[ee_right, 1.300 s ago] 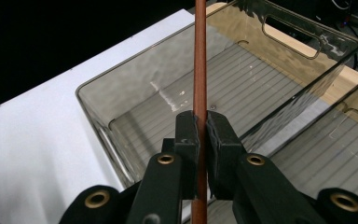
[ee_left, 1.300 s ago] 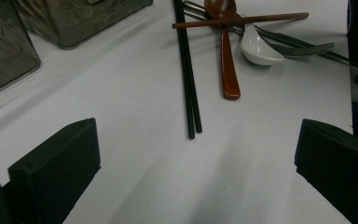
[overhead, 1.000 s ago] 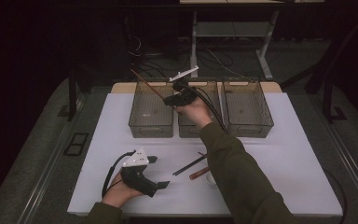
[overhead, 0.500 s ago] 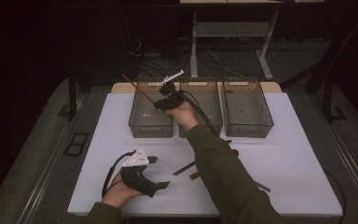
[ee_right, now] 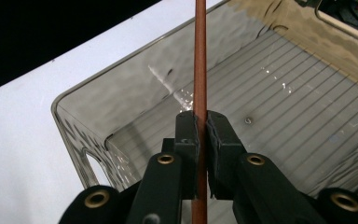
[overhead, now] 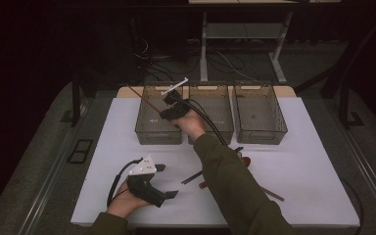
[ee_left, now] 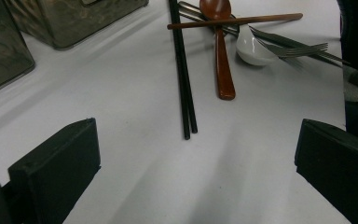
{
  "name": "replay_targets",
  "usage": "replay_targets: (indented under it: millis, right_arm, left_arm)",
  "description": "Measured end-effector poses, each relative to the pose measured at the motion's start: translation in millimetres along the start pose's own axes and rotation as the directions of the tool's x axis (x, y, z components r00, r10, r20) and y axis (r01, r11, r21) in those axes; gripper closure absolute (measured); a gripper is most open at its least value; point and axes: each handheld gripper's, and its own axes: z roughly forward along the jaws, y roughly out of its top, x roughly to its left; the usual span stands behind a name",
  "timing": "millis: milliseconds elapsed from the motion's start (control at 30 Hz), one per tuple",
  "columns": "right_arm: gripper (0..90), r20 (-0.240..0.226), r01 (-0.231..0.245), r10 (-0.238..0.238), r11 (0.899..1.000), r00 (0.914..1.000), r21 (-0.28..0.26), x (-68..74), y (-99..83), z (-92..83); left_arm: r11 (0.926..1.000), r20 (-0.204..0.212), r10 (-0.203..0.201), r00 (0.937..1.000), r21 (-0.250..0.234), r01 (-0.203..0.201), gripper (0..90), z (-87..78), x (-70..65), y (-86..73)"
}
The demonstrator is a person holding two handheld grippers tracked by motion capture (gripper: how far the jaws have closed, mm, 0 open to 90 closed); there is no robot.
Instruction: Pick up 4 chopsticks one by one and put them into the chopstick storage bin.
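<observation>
My right gripper (overhead: 169, 105) hangs over the left clear bin (overhead: 147, 129), shut on a thin brown chopstick (overhead: 142, 97) that slants up and to the left past the bin's far corner. In the right gripper view the chopstick (ee_right: 199, 56) runs straight up between the pressed pads of the gripper (ee_right: 201, 123), above the bin's ribbed floor (ee_right: 279, 93). My left gripper (overhead: 166, 181) rests on the white table near the front edge, open and holding nothing. Ahead of it (ee_left: 196, 154) lie a pair of black chopsticks (ee_left: 184, 79) and a brown wooden spoon (ee_left: 221, 51).
Middle bin (overhead: 221, 132) and right bin (overhead: 274, 132) stand in a row beside the left one. A loose heap of cutlery lies mid-table: another brown chopstick (ee_left: 235, 21), a white ceramic spoon (ee_left: 254, 46), a fork (ee_left: 289, 46). The person's right sleeve (overhead: 230, 181) crosses the table.
My right gripper has carried the brown chopstick leftward from above the middle bin to above the left bin, sinking slightly. The left gripper has stayed put.
</observation>
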Motion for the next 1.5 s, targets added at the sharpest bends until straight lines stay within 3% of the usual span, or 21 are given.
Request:
replay_targets:
  millis: [67, 133, 267, 800, 1133, 1500]
  right_arm:
    - [82.3, -0.003, -0.001, 0.001, 1.0, 1.0, 0.014, 0.1, -0.9, 2.0]
    - [72.3, -0.007, -0.007, 0.007, 1.0, 1.0, 0.024, -0.3, -1.6, 3.7]
    - [62.0, -0.008, -0.002, 0.003, 1.0, 1.0, 0.023, -1.2, -2.0, 1.7]
    - [47.8, -0.061, 0.015, -0.017, 1.0, 0.998, -0.024, -7.7, -3.0, -40.7]
    - [37.1, -0.073, 0.054, -0.058, 0.997, 0.9957, -0.049, -8.1, -13.4, -72.9]
    - [34.1, -0.084, 0.086, -0.091, 0.994, 0.9922, -0.063, -7.8, -31.4, -95.6]
  left_arm:
    - [1.0, 0.001, 0.0, 1.0, 0.001, 0.0, 0.0, 0.2, 0.0, 0.0]
    - [1.0, 0.002, -0.001, 1.0, 0.001, 0.001, 0.0, 0.0, 0.0, -0.1]
    - [1.0, 0.002, -0.002, 1.0, 0.001, 0.002, 0.0, 0.1, 0.2, -0.2]
    - [1.0, -0.003, 0.0, 1.0, 0.003, 0.0, 0.0, 0.8, 1.0, -0.4]
    - [1.0, -0.009, -0.008, 0.9999, 0.001, 0.008, 0.0, 1.9, 0.9, -0.6]
    - [1.0, -0.01, -0.008, 0.9999, 0.0, 0.008, 0.0, 1.2, 1.4, -0.5]
